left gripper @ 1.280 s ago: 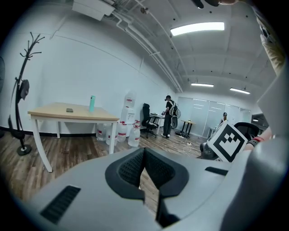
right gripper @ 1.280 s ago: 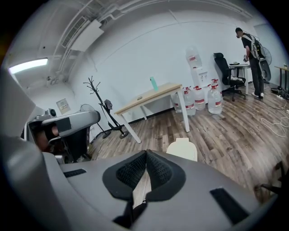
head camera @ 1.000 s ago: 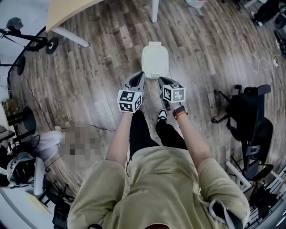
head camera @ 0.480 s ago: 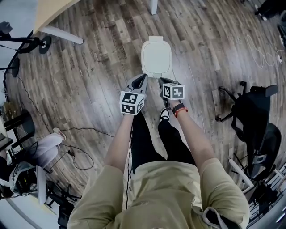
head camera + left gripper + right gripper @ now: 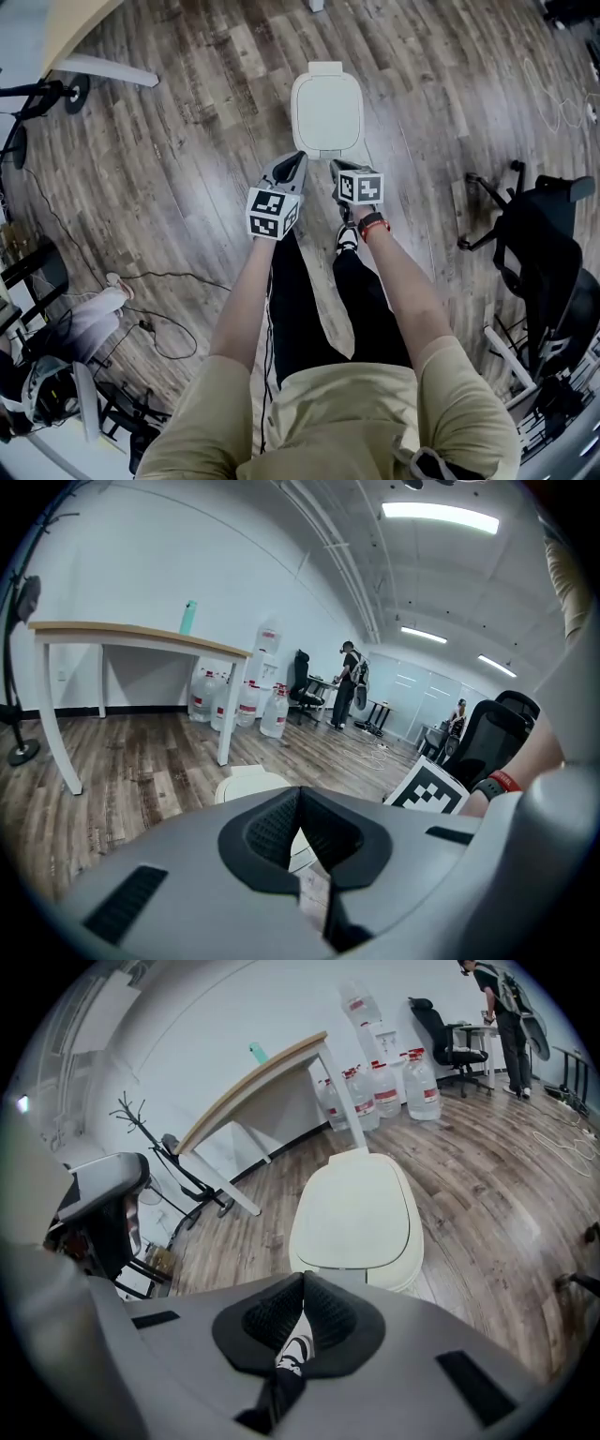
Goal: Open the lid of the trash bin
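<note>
A white trash bin (image 5: 326,111) stands on the wood floor just ahead of me, its lid (image 5: 359,1211) down flat. My left gripper (image 5: 299,157) hangs just short of the bin's near left corner, jaws pressed together with nothing between them. My right gripper (image 5: 335,166) is beside it at the bin's near edge, also shut and empty. In the left gripper view only a slice of the bin (image 5: 246,782) shows past the shut left gripper (image 5: 298,795). The right gripper (image 5: 303,1280) points at the bin's front, above my shoe (image 5: 293,1350).
A wooden desk (image 5: 66,28) with white legs stands far left. A black office chair (image 5: 539,244) is at the right. Cables (image 5: 159,281) trail on the floor at the left. Water bottles (image 5: 389,1087) line the far wall, and people stand far back.
The bin has drawn nearer and looks larger in the head view as the person stepped toward it. Both grippers stay shut, side by side near its front edge.
</note>
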`<action>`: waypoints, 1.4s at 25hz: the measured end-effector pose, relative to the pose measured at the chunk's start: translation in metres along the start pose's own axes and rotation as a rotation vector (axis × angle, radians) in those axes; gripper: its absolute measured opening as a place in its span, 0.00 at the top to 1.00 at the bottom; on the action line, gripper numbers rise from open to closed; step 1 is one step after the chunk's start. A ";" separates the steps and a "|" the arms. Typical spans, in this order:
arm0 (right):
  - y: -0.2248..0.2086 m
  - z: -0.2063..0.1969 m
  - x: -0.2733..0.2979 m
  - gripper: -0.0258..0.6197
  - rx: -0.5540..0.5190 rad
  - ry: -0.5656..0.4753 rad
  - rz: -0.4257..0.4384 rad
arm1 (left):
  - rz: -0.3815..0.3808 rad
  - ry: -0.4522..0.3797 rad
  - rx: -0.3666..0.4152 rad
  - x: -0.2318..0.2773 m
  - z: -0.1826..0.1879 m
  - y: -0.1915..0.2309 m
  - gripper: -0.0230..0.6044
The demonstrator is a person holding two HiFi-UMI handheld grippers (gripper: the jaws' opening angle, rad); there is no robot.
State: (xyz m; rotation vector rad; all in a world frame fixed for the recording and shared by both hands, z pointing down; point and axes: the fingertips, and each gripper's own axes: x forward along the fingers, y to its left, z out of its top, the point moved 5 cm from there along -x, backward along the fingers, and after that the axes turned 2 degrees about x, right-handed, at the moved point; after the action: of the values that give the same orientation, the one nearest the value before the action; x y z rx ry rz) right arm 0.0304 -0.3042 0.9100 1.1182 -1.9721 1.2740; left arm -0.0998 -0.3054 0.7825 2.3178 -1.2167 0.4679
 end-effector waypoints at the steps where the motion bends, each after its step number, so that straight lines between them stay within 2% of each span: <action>1: -0.003 -0.005 0.006 0.94 0.006 0.009 -0.002 | -0.006 0.008 -0.003 0.004 -0.007 0.002 0.93; 9: -0.033 -0.015 0.045 0.94 0.027 0.062 -0.047 | -0.028 0.046 -0.013 0.039 -0.043 0.022 0.93; 16: -0.035 -0.009 0.069 0.94 -0.010 0.097 -0.073 | -0.023 0.070 -0.048 0.053 -0.065 0.033 0.93; 21: -0.042 -0.007 0.085 0.94 0.035 0.099 -0.041 | -0.025 0.090 -0.066 0.064 -0.076 0.041 0.93; 25: -0.047 -0.013 0.089 0.94 0.069 0.068 0.031 | -0.018 0.099 -0.085 0.066 -0.085 0.048 0.93; 29: -0.049 -0.014 0.092 0.94 0.003 0.093 0.060 | -0.018 0.093 -0.097 0.069 -0.086 0.049 0.93; 35: -0.044 -0.013 0.093 0.94 -0.148 0.154 0.019 | -0.022 0.097 -0.120 0.072 -0.093 0.043 0.93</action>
State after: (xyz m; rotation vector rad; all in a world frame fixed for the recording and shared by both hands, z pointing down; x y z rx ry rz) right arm 0.0207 -0.3344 1.0087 0.9052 -1.9315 1.1660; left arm -0.1039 -0.3231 0.9059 2.1801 -1.1404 0.4806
